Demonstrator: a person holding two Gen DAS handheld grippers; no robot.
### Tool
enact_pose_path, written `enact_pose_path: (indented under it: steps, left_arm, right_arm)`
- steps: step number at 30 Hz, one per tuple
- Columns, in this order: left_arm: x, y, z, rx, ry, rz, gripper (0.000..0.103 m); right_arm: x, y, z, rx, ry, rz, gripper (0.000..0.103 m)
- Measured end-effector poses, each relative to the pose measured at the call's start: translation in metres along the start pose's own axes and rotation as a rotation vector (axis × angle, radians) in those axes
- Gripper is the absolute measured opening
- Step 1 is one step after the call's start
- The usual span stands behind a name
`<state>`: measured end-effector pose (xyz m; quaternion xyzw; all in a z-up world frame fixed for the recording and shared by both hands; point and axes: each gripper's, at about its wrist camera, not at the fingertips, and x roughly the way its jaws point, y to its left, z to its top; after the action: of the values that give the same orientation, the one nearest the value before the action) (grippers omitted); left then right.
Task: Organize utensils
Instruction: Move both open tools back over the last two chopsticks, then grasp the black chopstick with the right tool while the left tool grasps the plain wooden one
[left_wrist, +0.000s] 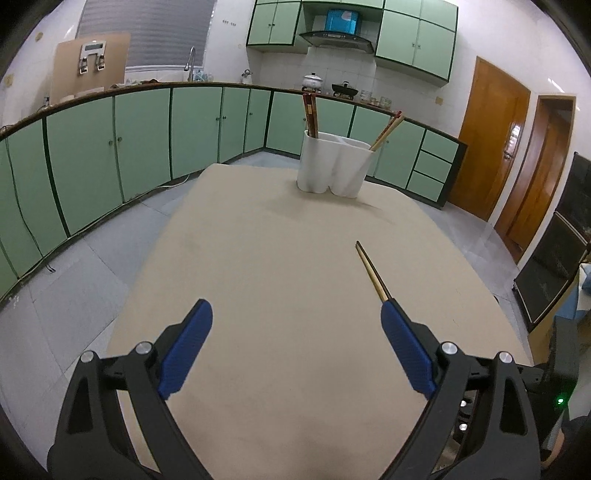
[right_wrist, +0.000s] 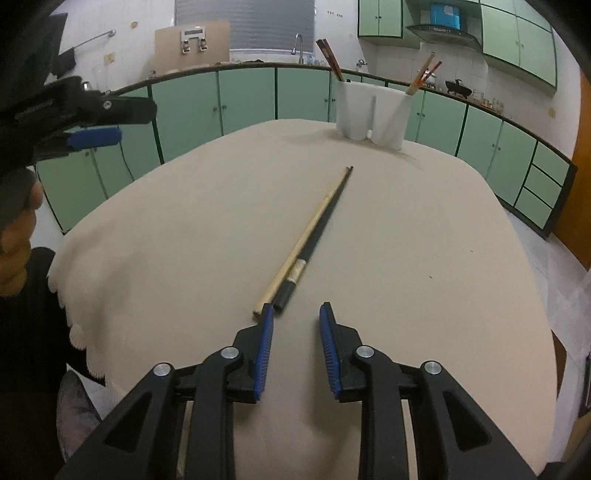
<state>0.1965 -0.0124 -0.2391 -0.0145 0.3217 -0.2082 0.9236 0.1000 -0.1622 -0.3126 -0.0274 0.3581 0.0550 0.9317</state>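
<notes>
Chopsticks (right_wrist: 306, 243): one pale wood, one black with pale band near butt, side by side on table (right_wrist: 424, 258), well short of holder (right_wrist: 373, 114). Long axis toward holder; thin tips nearest it, butts nearest right gripper (right_wrist: 296, 314). Right jaws part-open, empty, left pad perhaps touching pale butt. Left gripper (left_wrist: 295, 314) spread wide, empty.

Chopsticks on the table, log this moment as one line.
chopsticks: pair flat on table, ungripped | holder: four upright | right gripper: open, at their near ends | left gripper: open, empty
</notes>
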Motion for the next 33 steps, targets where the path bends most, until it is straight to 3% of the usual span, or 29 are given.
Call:
enact_pose_path:
  steps: [6, 8, 9, 10, 15, 23, 32, 33]
  left_arm:
    - [0.004, 0.000, 0.000, 0.005, 0.006, -0.001, 0.090]
    - [0.001, 0.000, -0.003, 0.003, 0.005, -0.001, 0.090]
    - [0.001, 0.000, -0.003, 0.000, 0.003, -0.001, 0.090]
    - [0.002, -0.001, -0.003, -0.001, 0.004, 0.000, 0.090]
    - [0.008, -0.009, -0.015, -0.002, 0.032, -0.007, 0.090]
    - [0.025, -0.061, -0.041, 0.033, 0.070, -0.050, 0.090]
    - [0.060, -0.123, -0.071, 0.069, 0.100, -0.028, 0.089]
    - [0.064, -0.127, -0.074, 0.077, 0.103, -0.020, 0.085]
  right_arm:
    - [0.010, 0.007, 0.005, 0.023, -0.017, -0.001, 0.026]
    - [0.011, 0.002, 0.005, 0.043, -0.018, -0.005, 0.021]
    - [0.010, -0.001, 0.005, 0.055, -0.017, -0.010, 0.011]
    - [0.010, -0.006, 0.005, 0.068, -0.017, -0.022, 0.008]
    - [0.002, -0.043, -0.002, 0.162, -0.017, -0.079, 0.007]
    - [-0.017, -0.107, -0.017, 0.294, -0.008, -0.166, 0.007]
    - [-0.023, -0.111, -0.026, 0.293, -0.023, -0.142, 0.007]
    - [-0.023, -0.111, -0.027, 0.290, -0.025, -0.139, 0.007]
